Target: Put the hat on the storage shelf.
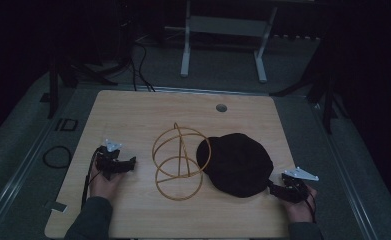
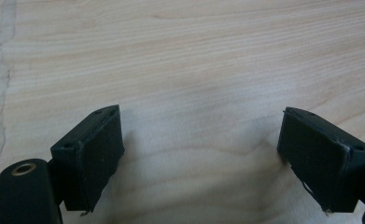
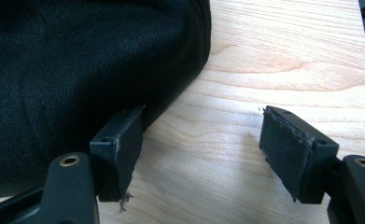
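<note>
— Where are my hands sitting right now?

— I'm resting both on the near part of the table (image 1: 133,115). My left hand (image 1: 102,184) is lying at the left side, holding the left tool (image 1: 131,164) pointed toward the middle. My right hand (image 1: 299,206) is lying near the right corner, aiming the right tool (image 1: 272,186) at the black cap (image 1: 235,164).

— How wide are the tools?

— In the left gripper view I'm keeping the left tool (image 2: 201,154) spread wide over bare wood grain (image 2: 194,56), nothing between its jaws. In the right gripper view the right tool (image 3: 201,151) is spread wide too; one jaw is sitting right against the edge of the black cap (image 3: 77,70), the other is standing over bare table (image 3: 287,56). I'm not pinching anything.

— And the rest of the table?

— A gold wire stand (image 1: 179,161) of hoops is standing at the centre, its right hoop touching or overlapping the cap's left edge. The cap is lying flat just right of centre, between the stand and my right tool.
</note>
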